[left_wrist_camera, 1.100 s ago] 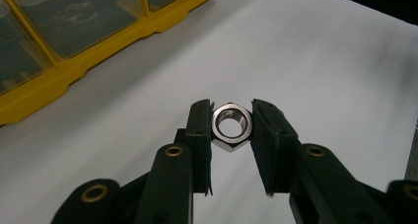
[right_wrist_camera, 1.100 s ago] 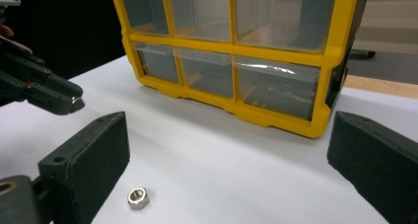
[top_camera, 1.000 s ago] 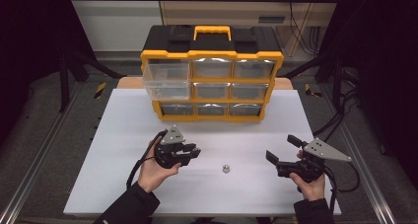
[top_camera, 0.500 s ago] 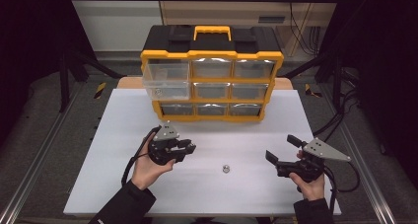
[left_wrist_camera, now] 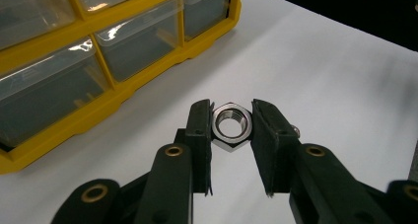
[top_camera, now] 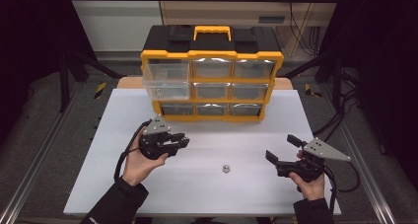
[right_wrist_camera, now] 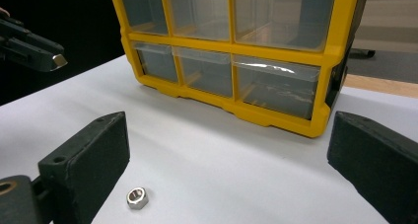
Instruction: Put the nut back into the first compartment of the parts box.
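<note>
A steel hex nut (left_wrist_camera: 231, 126) is clamped between the two black pads of my left gripper (left_wrist_camera: 231, 135), held above the white table. In the high view the left gripper (top_camera: 181, 141) hovers left of centre, in front of the yellow and black drawer organizer (top_camera: 212, 72). A second hex nut (top_camera: 225, 168) lies loose on the table; the right gripper view shows this nut (right_wrist_camera: 137, 198) near its left jaw. My right gripper (top_camera: 282, 150) rests at the right with its jaws wide apart and nothing between them.
The organizer (right_wrist_camera: 236, 41) has clear drawers in three rows; its upper-left drawer (top_camera: 166, 78) is pulled out toward me. The white table (top_camera: 207, 194) ends near the person's sleeves. Cables trail from both grippers.
My left gripper has risen a little and shifted back toward the organizer with the nut in its jaws. The right gripper and the loose nut have stayed put.
</note>
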`<state>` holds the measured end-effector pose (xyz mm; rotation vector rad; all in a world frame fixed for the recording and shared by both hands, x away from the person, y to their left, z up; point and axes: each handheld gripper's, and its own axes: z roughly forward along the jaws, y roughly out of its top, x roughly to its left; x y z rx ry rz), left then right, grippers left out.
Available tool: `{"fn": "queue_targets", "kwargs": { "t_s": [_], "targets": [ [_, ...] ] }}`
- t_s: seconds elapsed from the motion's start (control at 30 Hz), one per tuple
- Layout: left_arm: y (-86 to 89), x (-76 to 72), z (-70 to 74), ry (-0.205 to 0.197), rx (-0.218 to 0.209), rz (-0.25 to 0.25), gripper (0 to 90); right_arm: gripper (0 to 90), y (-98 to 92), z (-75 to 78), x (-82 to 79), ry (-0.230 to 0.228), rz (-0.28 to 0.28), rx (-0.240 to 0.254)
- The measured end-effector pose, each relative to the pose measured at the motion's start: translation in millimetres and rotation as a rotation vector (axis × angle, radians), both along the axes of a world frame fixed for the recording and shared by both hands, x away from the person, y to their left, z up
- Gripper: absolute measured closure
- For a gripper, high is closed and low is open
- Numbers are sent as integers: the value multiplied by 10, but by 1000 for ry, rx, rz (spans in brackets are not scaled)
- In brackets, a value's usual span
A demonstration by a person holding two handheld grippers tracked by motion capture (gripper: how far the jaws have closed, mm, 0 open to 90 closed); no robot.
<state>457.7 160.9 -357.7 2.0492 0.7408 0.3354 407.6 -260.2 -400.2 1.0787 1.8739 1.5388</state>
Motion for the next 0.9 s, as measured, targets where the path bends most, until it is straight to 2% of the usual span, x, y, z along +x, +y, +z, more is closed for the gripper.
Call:
{"fn": "queue_targets", "kwargs": {
  "t_s": [0.9],
  "targets": [
    [210,-37,483,-68,8,30,693,30,-2,5,0,-6,0,1]
  ]
}}
